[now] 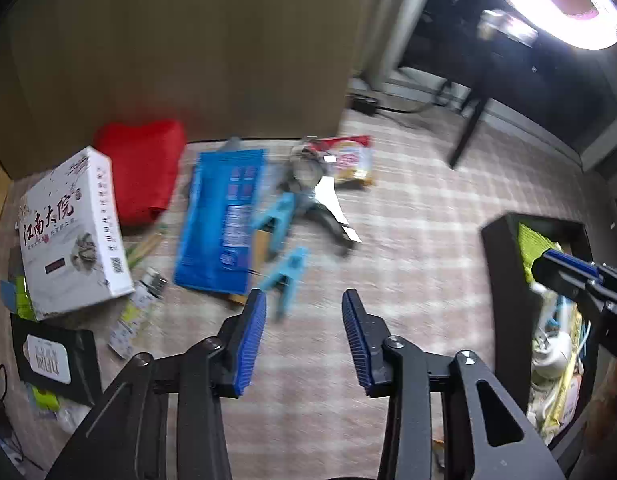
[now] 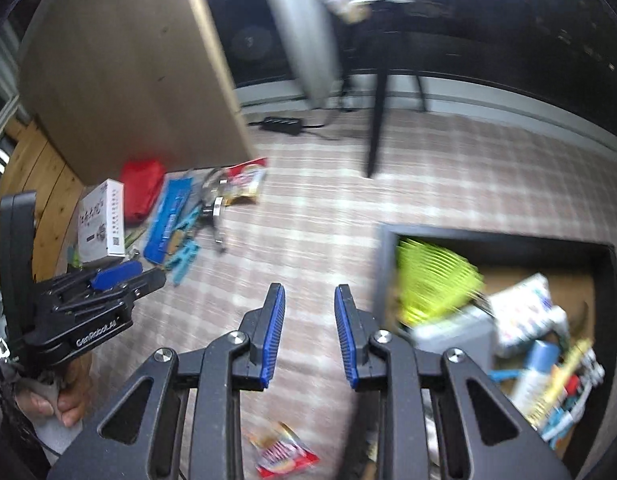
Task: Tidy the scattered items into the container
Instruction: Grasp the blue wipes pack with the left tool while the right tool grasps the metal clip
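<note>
1. The left tool (image 1: pixel 304 300) hangs over the plaid carpet (image 1: pixel 408 208) with its blue pads set apart and nothing between them.
2. The right tool (image 2: pixel 310 296) is empty too, its pads a little closer together, bare carpet showing in the gap.
3. The container (image 2: pixel 388 264), a dark open box, sits on the floor to the right, just beside the right tool. It already holds a fair heap: a yellow-green ribbed piece (image 2: pixel 436 280), a white printed packet (image 2: pixel 524 312), a blue-and-white tube (image 2: pixel 532 372) and smaller bits too blurred to name.
4. So part of the job looks done, but plenty is left. At the far left lie a white printed box (image 1: pixel 72 232), a red pouch (image 1: pixel 144 172), a blue flat pack (image 1: pixel 224 216), two light-blue clips (image 1: pixel 284 268) and a snack packet (image 1: pixel 354 162), with a shiny metal item among them that blur hides.
5. Nearer, at the left edge, sit a black box with a white label (image 1: pixel 52 356) and some scattered small wrappers.
6. One more red-and-yellow wrapper (image 2: pixel 284 452) lies on the carpet right under the right tool, close to the container.
7. Both views are smeared, so fine detail is hard to call. The judgement: roughly midway, with both tools free for the next pick from that left pile.
</note>
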A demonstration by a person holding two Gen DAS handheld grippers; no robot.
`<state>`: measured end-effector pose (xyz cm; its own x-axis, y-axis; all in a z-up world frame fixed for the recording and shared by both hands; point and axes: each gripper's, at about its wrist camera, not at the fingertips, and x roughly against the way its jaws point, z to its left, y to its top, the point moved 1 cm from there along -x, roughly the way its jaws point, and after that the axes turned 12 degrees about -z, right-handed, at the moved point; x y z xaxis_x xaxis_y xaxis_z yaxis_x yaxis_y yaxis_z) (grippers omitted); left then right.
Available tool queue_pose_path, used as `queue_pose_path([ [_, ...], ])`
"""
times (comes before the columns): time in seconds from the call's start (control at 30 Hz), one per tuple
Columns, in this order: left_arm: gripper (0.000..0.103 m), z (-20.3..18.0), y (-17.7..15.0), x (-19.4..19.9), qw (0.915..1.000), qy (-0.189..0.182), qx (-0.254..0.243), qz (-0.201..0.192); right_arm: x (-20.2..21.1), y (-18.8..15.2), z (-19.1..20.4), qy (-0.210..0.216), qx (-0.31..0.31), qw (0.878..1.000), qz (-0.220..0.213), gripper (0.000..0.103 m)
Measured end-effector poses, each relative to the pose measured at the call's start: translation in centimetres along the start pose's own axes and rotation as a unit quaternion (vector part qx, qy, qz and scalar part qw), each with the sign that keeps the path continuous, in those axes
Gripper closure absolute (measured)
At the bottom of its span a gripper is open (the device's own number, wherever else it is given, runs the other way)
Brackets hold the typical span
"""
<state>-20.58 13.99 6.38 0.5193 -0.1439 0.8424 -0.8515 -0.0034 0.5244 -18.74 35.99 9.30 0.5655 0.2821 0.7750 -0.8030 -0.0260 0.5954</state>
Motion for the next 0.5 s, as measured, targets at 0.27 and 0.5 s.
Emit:
queue_pose_path([
  [0.27,0.057,4.7,1.3,-2.9,0.9993,0.008,0.031,0.018,-5.9,2.2,5.4,0.028,0.034,0.999,0.029,0.078],
  [0.5,0.048,6.4,2.5,-4.9,0.9981,-0.007,0.056,0.026,-10.5,2.4,7.7,0.032,0.048,0.996,0.061,0.078],
])
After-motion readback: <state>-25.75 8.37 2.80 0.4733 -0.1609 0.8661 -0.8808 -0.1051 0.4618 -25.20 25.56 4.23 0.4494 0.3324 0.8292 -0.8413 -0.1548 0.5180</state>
